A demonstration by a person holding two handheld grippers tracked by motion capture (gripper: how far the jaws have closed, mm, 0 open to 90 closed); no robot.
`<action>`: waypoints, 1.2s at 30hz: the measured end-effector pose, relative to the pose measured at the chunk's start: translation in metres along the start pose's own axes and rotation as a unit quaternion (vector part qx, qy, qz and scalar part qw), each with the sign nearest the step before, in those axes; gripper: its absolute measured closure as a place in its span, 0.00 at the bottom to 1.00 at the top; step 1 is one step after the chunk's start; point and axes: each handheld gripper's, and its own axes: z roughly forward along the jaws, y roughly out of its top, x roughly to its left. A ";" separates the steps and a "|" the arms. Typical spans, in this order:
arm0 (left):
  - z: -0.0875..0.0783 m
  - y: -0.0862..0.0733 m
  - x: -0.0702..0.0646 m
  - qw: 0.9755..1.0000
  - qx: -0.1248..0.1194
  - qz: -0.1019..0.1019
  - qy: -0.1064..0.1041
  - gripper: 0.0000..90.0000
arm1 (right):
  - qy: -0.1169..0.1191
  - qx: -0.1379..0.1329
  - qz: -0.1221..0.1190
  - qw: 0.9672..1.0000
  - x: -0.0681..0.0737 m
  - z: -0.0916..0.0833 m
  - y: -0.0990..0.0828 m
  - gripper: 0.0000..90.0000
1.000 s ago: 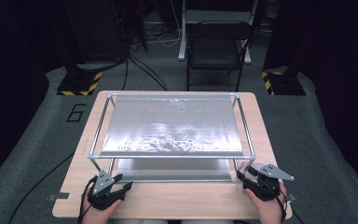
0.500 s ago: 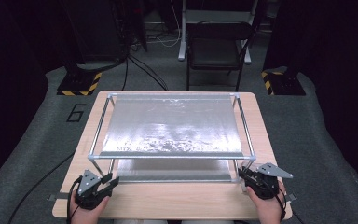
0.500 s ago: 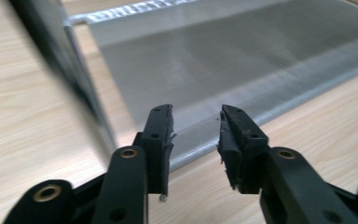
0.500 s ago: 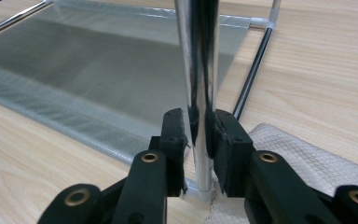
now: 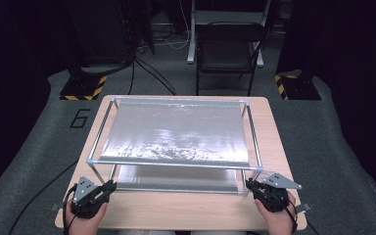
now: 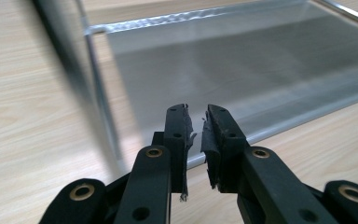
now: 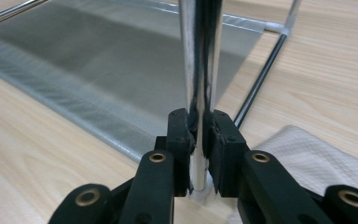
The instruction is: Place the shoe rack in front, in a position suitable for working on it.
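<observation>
Rack [image 5: 176, 134] is sitting in the middle of the desk [image 5: 181, 210], a two-tier metal frame with silvery mesh shelves. Right tongs [image 7: 196, 122] are clamped on the near right leg [image 7: 199, 60], pads pressed on the chrome tube; they've just been closing onto it. Left tongs [image 6: 197, 122] are by the near left corner, next to the left leg [image 6: 70, 60] but not on it. They've just been closing too, and are now nearly together with nothing between them. White cloth [image 7: 317, 163] lies near right on the desk.
</observation>
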 end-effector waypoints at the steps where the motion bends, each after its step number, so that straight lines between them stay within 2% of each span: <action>1: 0.000 0.001 -0.002 1.000 -0.003 -0.001 -0.003 0.87 | 0.000 0.000 0.000 1.000 0.000 0.000 0.000 0.88; 2: 0.000 0.005 -0.007 1.000 -0.001 0.005 -0.010 0.86 | 0.010 0.000 -0.011 1.000 0.006 0.002 0.001 0.88; 5: 0.000 0.008 -0.012 1.000 0.003 0.011 -0.015 0.84 | 0.016 -0.001 -0.017 1.000 0.010 0.004 0.001 0.88; 6: 0.000 0.011 -0.016 1.000 0.003 0.013 -0.023 0.83 | 0.024 0.001 -0.021 1.000 0.014 0.006 0.002 0.88; 11: -0.003 0.017 -0.025 0.999 -0.002 0.014 -0.036 0.76 | 0.032 -0.001 -0.019 0.999 0.018 0.006 0.001 0.88; 12: -0.005 0.021 -0.028 0.999 -0.004 0.007 -0.052 0.71 | 0.034 -0.003 -0.017 0.999 0.020 0.005 -0.001 0.87; 13: -0.005 0.021 -0.028 0.999 -0.004 0.007 -0.052 0.67 | 0.034 -0.003 -0.017 0.999 0.020 0.005 -0.001 0.87; 14: -0.007 0.025 -0.031 0.998 -0.004 0.003 -0.070 0.63 | 0.041 -0.007 -0.018 0.999 0.020 0.005 -0.002 0.87; 19: -0.011 0.035 -0.037 0.997 -0.005 0.012 -0.080 0.57 | 0.046 -0.012 -0.015 0.999 0.019 0.005 -0.004 0.87; 28: -0.028 0.055 -0.054 0.995 -0.016 0.044 -0.093 0.56 | 0.050 -0.005 -0.013 0.999 0.021 0.009 -0.010 0.83; 33: -0.037 0.070 -0.058 0.993 -0.024 0.048 -0.101 0.57 | 0.054 -0.006 -0.010 0.998 0.021 0.009 -0.011 0.82; 36: -0.040 0.085 -0.060 0.993 -0.022 0.053 -0.108 0.58 | 0.053 -0.005 -0.011 0.998 0.021 0.009 -0.012 0.81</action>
